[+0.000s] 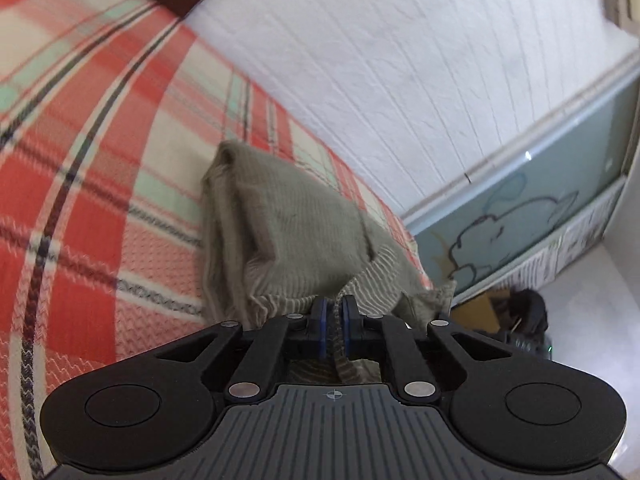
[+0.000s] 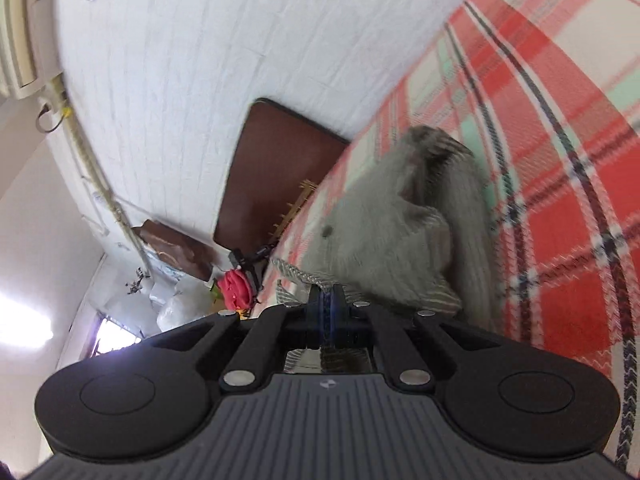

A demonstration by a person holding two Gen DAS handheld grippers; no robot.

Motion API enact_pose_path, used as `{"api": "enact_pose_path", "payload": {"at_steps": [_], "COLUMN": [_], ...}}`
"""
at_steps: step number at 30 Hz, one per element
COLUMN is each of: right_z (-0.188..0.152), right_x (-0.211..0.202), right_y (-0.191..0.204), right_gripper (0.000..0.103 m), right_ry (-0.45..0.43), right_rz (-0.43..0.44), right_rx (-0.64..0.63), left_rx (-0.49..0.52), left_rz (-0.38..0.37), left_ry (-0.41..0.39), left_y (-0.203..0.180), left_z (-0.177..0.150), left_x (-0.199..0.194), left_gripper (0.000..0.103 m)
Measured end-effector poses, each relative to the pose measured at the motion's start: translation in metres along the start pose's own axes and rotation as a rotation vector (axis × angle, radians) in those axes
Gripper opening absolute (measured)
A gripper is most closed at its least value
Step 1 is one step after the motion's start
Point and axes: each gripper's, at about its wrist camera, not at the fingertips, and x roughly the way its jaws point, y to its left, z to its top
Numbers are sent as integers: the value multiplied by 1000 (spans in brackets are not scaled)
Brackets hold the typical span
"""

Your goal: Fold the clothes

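I've got both claws clamped on the same grey knit sweater (image 1: 288,236), each on its ribbed hem edge. Left claw (image 1: 334,312): jaws nearly together w/ a fold of ribbing pinched between the blue pads (image 1: 320,320), cloth running back thru the gap. Right claw (image 2: 328,300): jaws closed tight, ribbed edge caught at the tips; how much cloth is inside I can't tell, it's blurry. Sweater lies on the plaid bedspread (image 1: 100,200), bulk bunched into layers ahead of the claws, the far end rumpled up near the white wall (image 1: 400,60). Reason for the two-corner hold, as I read it: gripping both ends of the hem keeps that edge straight so the layer can be carried as one flap rather than sagging in the middle. Both views are tilted and smeared, esp. the right, so the rig is prob. mid-swing. Whether this is an early fold or a last tidy-up of an already stacked bundle, I can't say; the layering fits either. Risk: ribbing is stretchy, could slip out on one side.
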Motion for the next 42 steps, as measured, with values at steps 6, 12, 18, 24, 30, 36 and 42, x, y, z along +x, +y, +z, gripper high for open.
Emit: {"api": "enact_pose_path", "payload": {"at_steps": [6,12,18,24,30,36,42], "right_z": [-6,-11,-24,-33,-43,-51,-42], "right_x": [15,8,0,-11,-22,6,31], "right_y": [-12,3,27,50,83,103,91], "right_gripper": [2,4,28,35,35,31,27], "right_ry": [17,15,-2,-20,-78,12,51], "right_rz": [-110,-154,-197,-214,-198,-137,-201], "right_rx": [-18,-105,-219,-322,-461,-596,-634], "left_rx": [9,20,97,126,261,511,567], "left_rz": [28,58,121,187,212,103,128], "left_ry": [-1,-3,-29,-53,-116,4,49], "left_y": [8,15,-7,-21,-60,-105,-99], "left_z": [-6,-12,-25,-31,-25,-30,-15], "left_x": [4,8,-11,-28,-53,-17,27], "left_gripper": [4,33,57,58,58,57,56]}}
